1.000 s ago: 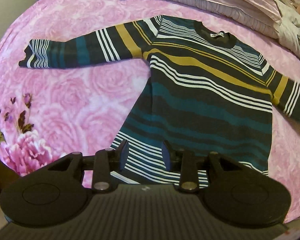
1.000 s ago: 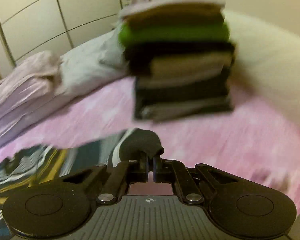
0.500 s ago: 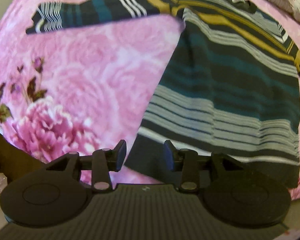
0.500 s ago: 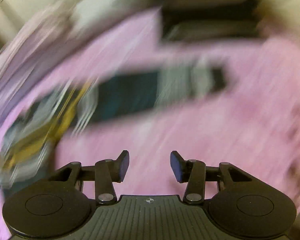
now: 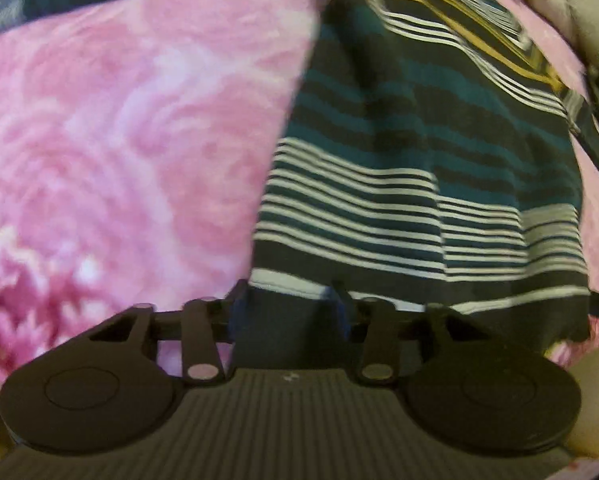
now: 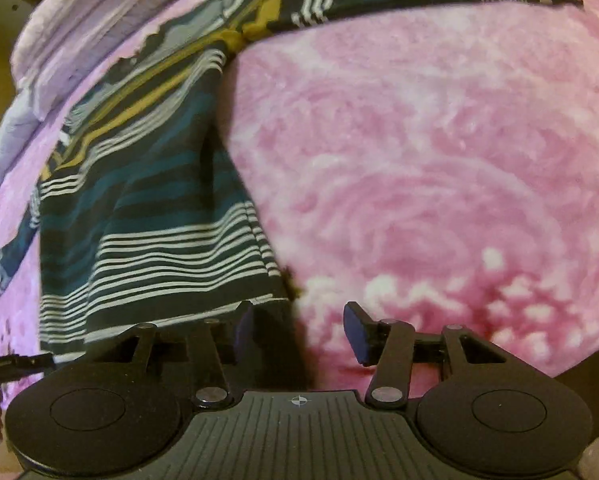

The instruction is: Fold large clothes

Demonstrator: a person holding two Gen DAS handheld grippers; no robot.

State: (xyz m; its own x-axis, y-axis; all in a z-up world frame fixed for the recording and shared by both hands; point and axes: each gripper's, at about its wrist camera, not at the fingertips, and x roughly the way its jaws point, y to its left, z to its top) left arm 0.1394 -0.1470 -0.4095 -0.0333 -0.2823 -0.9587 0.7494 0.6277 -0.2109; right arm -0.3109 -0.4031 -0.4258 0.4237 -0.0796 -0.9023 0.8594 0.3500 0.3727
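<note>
The pink floral bedspread (image 5: 119, 140) carries the striped sweater (image 5: 419, 152) spread flat, its long axis running from hem, nearest the bed's near edge, up to the neck toward the pillows (image 6: 79, 32). The hem corners are being approached for a first fold. The left gripper (image 5: 289, 300) is closing around the hem; the right gripper (image 6: 299, 332) is opening beside the other corner, nothing pinched yet.

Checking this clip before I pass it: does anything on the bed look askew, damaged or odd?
Nothing stands out. The dark striped knit sweater lies spread flat on the pink rose-print bedspread, with only soft ripples near its hem. Left gripper and right gripper sit at the hem corners.
</note>
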